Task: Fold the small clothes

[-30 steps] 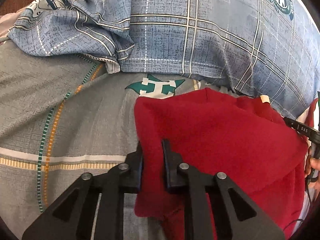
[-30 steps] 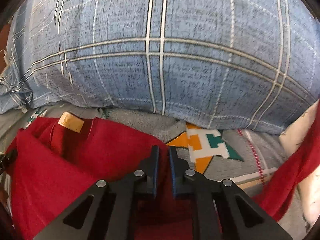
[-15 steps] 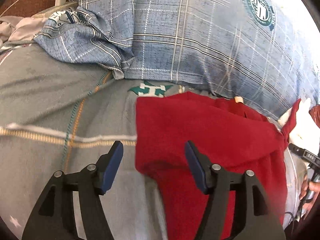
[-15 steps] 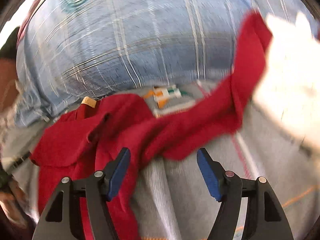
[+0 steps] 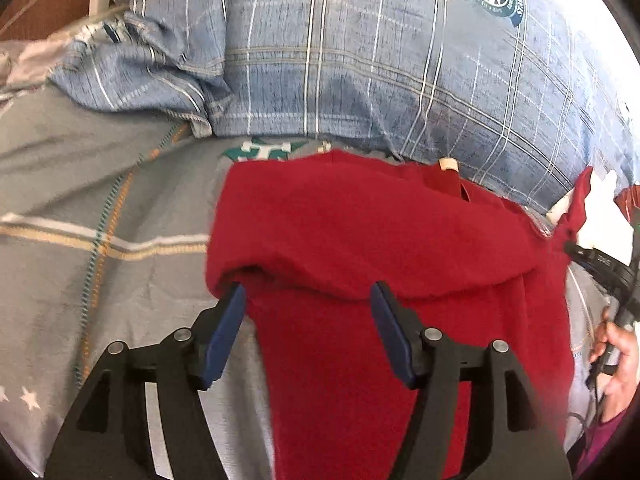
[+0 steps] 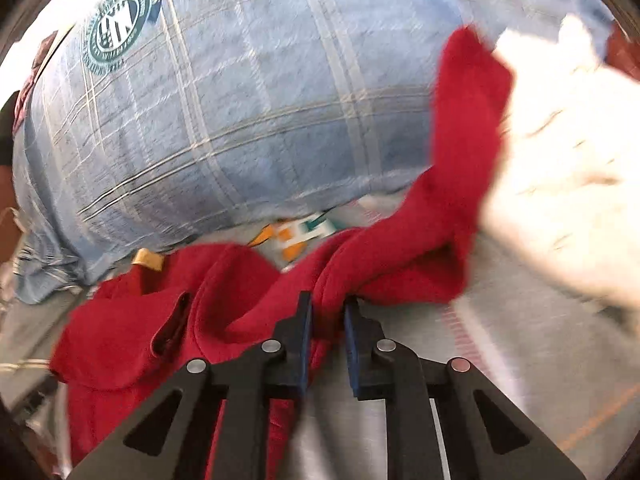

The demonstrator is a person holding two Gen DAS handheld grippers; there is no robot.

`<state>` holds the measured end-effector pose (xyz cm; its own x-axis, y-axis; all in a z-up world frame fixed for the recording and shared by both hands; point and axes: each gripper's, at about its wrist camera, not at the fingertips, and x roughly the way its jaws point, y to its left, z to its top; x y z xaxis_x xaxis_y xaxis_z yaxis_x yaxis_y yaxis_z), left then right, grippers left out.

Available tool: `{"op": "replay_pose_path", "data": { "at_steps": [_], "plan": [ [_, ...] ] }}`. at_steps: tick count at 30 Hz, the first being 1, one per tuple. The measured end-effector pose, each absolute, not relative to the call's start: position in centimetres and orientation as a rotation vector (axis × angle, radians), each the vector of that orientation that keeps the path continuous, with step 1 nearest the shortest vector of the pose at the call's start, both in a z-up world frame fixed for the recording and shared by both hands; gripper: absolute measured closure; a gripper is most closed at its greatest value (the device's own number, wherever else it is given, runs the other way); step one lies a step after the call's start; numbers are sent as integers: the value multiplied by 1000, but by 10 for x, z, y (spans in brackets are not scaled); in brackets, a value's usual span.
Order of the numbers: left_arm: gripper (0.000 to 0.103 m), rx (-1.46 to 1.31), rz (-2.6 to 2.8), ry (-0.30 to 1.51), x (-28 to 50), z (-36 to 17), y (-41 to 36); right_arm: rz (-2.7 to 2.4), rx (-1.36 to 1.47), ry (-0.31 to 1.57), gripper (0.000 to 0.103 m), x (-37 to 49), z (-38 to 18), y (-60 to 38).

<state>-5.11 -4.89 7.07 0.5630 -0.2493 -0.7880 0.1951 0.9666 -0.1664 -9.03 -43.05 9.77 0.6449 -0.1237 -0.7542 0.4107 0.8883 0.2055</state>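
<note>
Fingers (image 6: 306,320) of right gripper (image 6: 326,320) closing on red garment (image 6: 400,264) sleeve beside pillow (image 6: 248,120).

- My right claw (image 6: 325,312) is closing on a red sleeve (image 6: 452,184), and its pads cover the pinched cloth, so I cannot see how much is caught.
- The red garment (image 5: 360,232) runs off the bottom edge of the left wrist view, its hem unseen.
- The white cloth (image 6: 568,168) at the right is blown out and smeared; I cannot tell what it is.
- The blue plaid pillow (image 5: 380,60) hides the bed sheet (image 5: 100,184) behind it, and its badge lettering is too small to read.
- A hand (image 5: 618,352) at the right edge is cut off.
</note>
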Motion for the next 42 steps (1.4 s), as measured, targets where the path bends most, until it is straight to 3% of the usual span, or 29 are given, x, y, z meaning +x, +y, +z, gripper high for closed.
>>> {"op": "replay_pose_path", "data": {
  "at_steps": [3,7,9,11,12,22,28,31,33,34,35,42],
  "plan": [
    [39,-84,-255,947,-46,70,-50,-348,380,883,93,-94,81,-443],
    [39,-82,-291,938,-46,76,-63,-295,464,859,86,-110,89,-454],
    [39,-67,-305,920,-47,81,-73,-289,447,849,74,-113,99,-454],
    [39,-65,-329,915,-45,83,-82,-296,452,830,45,-119,110,-461],
    [38,-63,-341,915,-44,83,-89,-306,461,817,42,-120,114,-466],
    [36,8,-407,1001,-33,50,-143,-441,510,756,42,-84,150,-539],
    [33,37,-411,997,-35,40,-150,-528,457,768,27,-28,162,-570],
    [30,30,-408,997,-35,41,-151,-627,419,805,26,2,151,-581],
    [30,37,-410,993,-35,41,-152,-659,391,831,37,17,140,-588],
    [30,42,-412,992,-35,40,-152,-655,374,857,79,22,135,-590],
    [30,47,-417,991,-34,40,-151,-644,370,877,95,21,134,-592],
    [30,44,-423,980,-33,40,-149,-513,406,686,95,-91,181,-602]
  ]
}}
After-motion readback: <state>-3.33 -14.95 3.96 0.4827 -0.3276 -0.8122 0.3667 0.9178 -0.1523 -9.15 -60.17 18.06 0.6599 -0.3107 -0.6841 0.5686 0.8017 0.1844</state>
